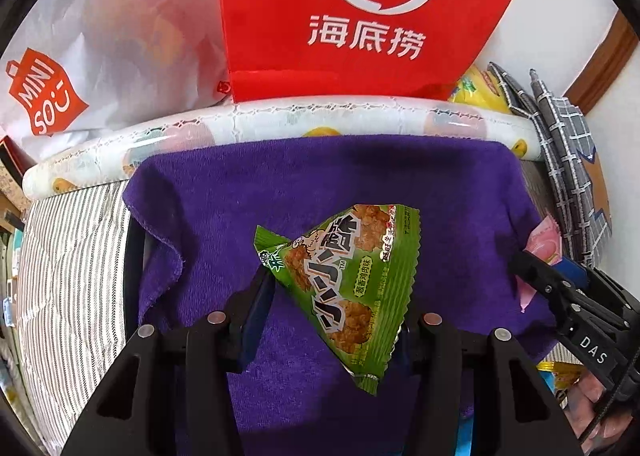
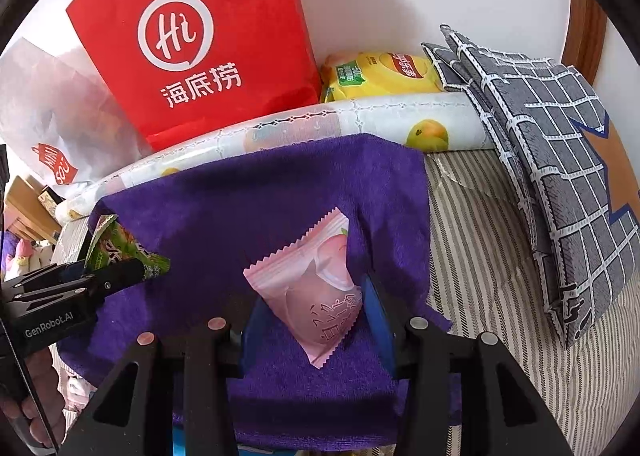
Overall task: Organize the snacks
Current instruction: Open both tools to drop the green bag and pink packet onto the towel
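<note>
The left tongs (image 1: 334, 296) clamped the green snack packet (image 1: 344, 284) and the right tongs (image 2: 310, 308) clamped the pink packet (image 2: 310, 288), both low over the purple towel (image 1: 320, 176), probably for setting down side by side.

Left gripper (image 1: 336, 296) points steeply downward, its jaws partly closed and clamped on a green snack packet (image 1: 344, 280) held between the pads. Right gripper (image 2: 316, 308) is likewise pitched downward, jaws partly closed on a pink snack packet (image 2: 316, 288). The two grippers sit side by side, each visible at the edge of the other's view. A hand (image 2: 36, 416) grips the left unit's handle.
</note>
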A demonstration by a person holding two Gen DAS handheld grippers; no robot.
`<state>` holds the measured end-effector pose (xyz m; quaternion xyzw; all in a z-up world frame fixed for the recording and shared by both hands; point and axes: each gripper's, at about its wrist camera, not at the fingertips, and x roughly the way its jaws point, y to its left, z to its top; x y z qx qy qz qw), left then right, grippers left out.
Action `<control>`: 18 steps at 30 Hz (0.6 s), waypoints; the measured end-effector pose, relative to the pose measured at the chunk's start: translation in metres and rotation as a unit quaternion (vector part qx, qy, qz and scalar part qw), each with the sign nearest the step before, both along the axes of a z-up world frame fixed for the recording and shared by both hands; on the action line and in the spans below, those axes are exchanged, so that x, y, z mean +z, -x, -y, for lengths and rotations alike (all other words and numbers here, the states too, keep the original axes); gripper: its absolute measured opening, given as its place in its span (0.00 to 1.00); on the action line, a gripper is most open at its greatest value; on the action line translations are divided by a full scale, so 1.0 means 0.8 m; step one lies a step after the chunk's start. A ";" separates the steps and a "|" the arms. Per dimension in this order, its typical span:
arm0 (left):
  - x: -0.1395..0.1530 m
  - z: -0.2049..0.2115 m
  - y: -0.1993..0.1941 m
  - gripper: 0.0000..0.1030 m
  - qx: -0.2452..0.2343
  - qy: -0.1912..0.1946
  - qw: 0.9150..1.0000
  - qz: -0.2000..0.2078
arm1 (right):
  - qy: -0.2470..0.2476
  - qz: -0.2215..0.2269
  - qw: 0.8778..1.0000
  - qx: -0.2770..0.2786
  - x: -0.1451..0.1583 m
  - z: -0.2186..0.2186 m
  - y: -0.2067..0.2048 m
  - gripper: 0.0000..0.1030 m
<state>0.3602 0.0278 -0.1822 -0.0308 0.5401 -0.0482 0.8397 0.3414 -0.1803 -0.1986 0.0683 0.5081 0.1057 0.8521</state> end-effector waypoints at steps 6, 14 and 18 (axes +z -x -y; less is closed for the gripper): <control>-0.006 0.000 -0.001 0.50 -0.001 -0.006 1.000 -0.007 | 0.018 0.004 1.000 0.015 0.001 -0.008 0.002 0.48; -0.009 0.007 -0.005 0.58 -0.007 -0.014 1.000 -0.016 | 0.032 0.012 0.999 0.016 0.011 -0.013 0.006 0.65; 0.002 0.007 -0.004 0.75 -0.009 -0.014 1.000 -0.005 | 0.027 0.030 0.999 0.016 0.029 -0.013 0.011 0.69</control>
